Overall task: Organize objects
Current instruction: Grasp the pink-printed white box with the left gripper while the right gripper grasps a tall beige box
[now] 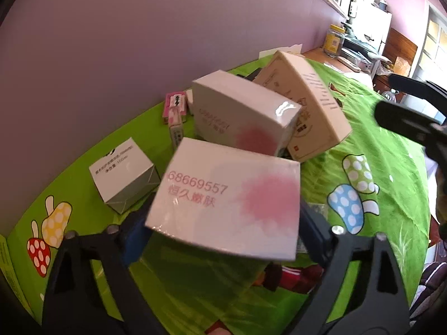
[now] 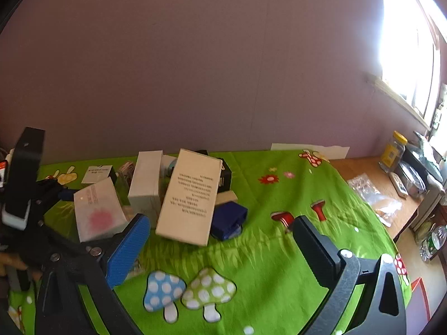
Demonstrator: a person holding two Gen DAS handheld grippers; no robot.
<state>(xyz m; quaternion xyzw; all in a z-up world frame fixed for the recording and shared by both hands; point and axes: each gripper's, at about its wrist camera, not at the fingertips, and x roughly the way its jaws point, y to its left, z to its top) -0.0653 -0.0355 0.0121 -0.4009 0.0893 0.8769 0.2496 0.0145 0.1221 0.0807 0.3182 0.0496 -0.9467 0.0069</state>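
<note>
Holding a pink-blotched box between the fingers of my left claw, I judge this to be the carry step of the sorting: the box sits tilted in the gap, its near edge over the green cloth, and the jaws stand wide around it. I cannot tell for sure that both pads press its sides, since the box hides them, but it hangs clear of the cloth in the right wrist view, so I take it as gripped. Just ahead of that claw a second pink box leans on a tall cream carton; to the left of the claw and a little beyond it stands a small white cube, and further ahead on the left lies a pink packet. My right claw is released, empty, its blue pad and black pad standing well apart over bare cloth, with the printed carton and a dark blue item just ahead of it. Next I need a clear spot for the held box, probably beside its twin, and that calls for lowering it flat before I loosen the fingers. The risk I see is nudging the leaning pair, which looks ready to slide.
</note>
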